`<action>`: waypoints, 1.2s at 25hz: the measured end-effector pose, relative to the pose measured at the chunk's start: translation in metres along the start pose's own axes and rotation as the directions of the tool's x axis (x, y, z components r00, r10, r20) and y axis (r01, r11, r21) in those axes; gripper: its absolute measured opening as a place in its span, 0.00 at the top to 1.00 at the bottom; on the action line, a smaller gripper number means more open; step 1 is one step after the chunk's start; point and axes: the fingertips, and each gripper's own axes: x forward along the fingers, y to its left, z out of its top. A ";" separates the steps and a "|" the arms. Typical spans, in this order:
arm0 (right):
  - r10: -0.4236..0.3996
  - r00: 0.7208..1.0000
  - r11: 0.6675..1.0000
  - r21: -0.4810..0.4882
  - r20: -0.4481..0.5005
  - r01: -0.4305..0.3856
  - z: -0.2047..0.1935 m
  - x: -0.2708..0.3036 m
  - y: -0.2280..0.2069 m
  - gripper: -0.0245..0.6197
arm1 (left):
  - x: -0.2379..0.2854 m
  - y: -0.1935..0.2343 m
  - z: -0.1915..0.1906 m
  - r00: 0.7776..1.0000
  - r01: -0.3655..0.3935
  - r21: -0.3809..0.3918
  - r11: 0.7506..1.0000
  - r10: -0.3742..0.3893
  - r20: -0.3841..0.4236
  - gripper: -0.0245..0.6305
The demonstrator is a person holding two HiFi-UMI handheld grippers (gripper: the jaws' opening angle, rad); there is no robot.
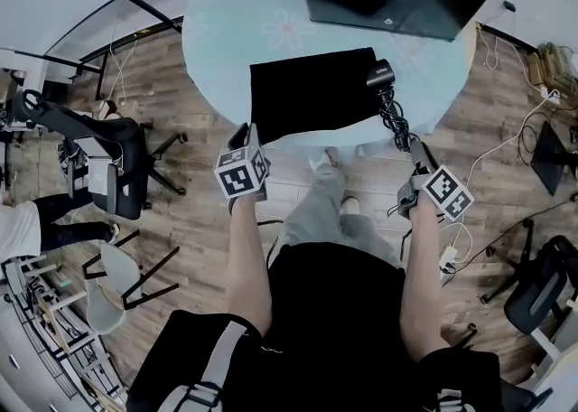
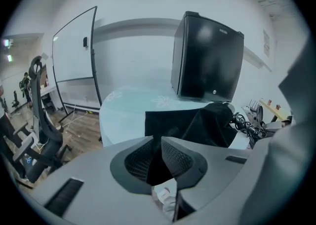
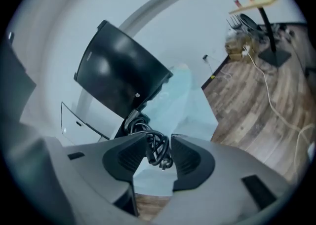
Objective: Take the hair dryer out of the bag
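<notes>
Locating hair dryer (image 1: 381,72) at right end of bag (image 1: 312,94) on desk (image 1: 226,22), cord (image 1: 395,121) overhanging | right gripper (image 3: 159,152) fingers wide, cord loose between | left gripper (image 2: 158,150) fingers slightly parted about bag edge | judged rigid, light, slick — grasp handle, not cord.

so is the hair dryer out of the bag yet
Only partly: the hair dryer pokes from the bag at its right end, its coiled cord trailing out; the rest looks covered by the fabric.
</notes>
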 end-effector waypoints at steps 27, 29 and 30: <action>0.537 0.822 0.608 -0.763 0.189 -0.222 0.117 -0.102 0.294 0.95 | -0.156 -0.167 0.210 0.769 0.294 0.101 0.950 -0.298 0.566 0.95; 0.548 0.815 0.596 -0.772 0.188 -0.222 0.118 -0.108 0.301 0.95 | -0.166 -0.177 0.214 0.751 0.301 0.108 0.947 -0.306 0.586 0.95; 0.550 0.814 0.590 -0.777 0.186 -0.222 0.118 -0.110 0.303 0.95 | -0.171 -0.183 0.215 0.741 0.305 0.117 0.945 -0.312 0.595 0.95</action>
